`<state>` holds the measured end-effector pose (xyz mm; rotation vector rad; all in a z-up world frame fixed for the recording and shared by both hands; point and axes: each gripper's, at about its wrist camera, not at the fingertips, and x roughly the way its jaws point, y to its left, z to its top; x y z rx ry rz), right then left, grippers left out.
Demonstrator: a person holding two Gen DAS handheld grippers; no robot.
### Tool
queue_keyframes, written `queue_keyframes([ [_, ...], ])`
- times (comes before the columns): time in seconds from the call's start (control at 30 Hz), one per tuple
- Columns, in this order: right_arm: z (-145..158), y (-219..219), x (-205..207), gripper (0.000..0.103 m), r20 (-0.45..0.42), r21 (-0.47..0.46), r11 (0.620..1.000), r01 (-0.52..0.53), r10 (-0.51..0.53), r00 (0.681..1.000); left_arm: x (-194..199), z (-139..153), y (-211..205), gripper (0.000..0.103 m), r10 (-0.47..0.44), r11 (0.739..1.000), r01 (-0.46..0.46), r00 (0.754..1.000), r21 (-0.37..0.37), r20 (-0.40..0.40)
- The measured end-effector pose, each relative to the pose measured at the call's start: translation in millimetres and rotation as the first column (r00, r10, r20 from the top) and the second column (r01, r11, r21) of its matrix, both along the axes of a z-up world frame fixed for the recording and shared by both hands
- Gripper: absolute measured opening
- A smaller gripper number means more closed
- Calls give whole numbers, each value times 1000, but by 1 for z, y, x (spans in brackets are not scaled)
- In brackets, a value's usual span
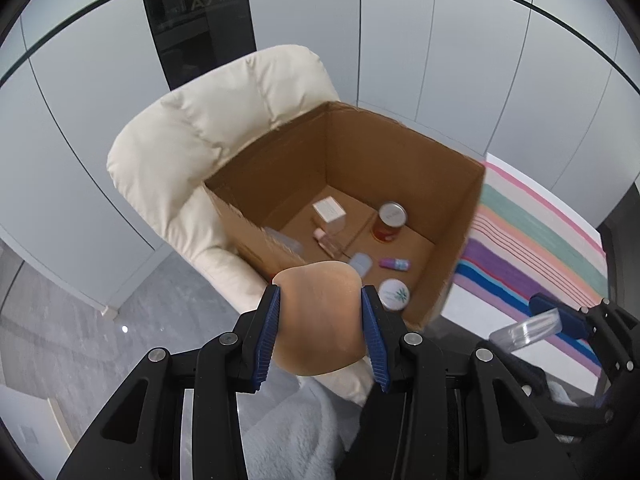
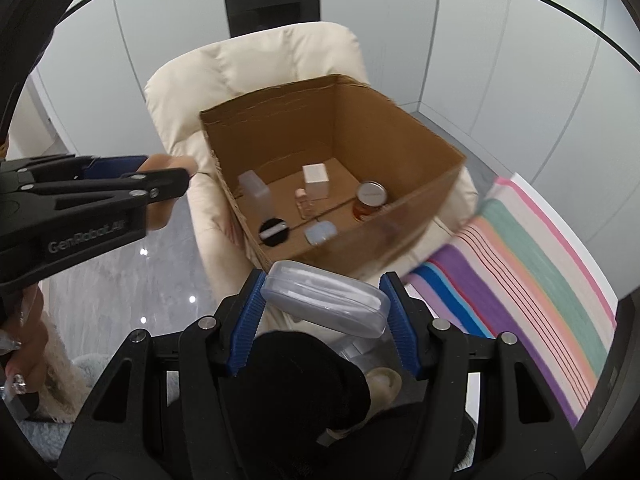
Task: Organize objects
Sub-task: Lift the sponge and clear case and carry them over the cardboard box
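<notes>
An open cardboard box (image 1: 400,148) (image 2: 400,128) stands on a cream armchair. Inside lie a white cube box (image 1: 329,209), an amber jar with a silver lid (image 1: 390,222), a small pink bottle (image 1: 325,239), a purple tube (image 1: 394,264) and a round white tin (image 1: 394,295). My left gripper (image 1: 322,316) is shut on a tan makeup sponge (image 1: 320,312), held just before the box's near wall; it also shows in the right wrist view (image 2: 168,172). My right gripper (image 2: 324,300) is shut on a clear oblong plastic case (image 2: 326,300), near the box's front wall.
The cream armchair (image 1: 180,152) holds the box. A striped cloth (image 1: 540,240) (image 2: 520,260) covers a surface to the right. A black puff (image 2: 274,231), a pale blue case (image 2: 320,233) and a frosted container (image 2: 256,194) lie in the box. A person's hand (image 2: 24,344) shows at left.
</notes>
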<state>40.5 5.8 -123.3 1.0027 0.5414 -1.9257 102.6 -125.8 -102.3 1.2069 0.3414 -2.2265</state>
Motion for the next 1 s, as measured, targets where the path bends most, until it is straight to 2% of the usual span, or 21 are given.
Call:
queue_keyframes([
  [0.13,-4,-20,-7,61,-2,4,1000,-22,22,1000,-17,-3,-10,41,-8,1000,8,1000,20,2],
  [0.3,-8,-39,-26,61,4,2,1000,-19,19,1000,-41,-2,-22,41,-9,1000,9,1000,-26,-3],
  [0.53,-14,-65,-59,61,5,0,1000,-3,3,1000,-76,-9,-51,42,5,999,-4,1000,-49,5],
  [0.83,-25,-109,-95,61,0,-4,1000,-25,25,1000,-104,-24,-93,44,54,999,-54,998,-2,32],
  [1.0,-44,-130,-110,61,20,18,999,-32,32,999,-118,-33,-114,44,84,996,-83,995,-16,49],
])
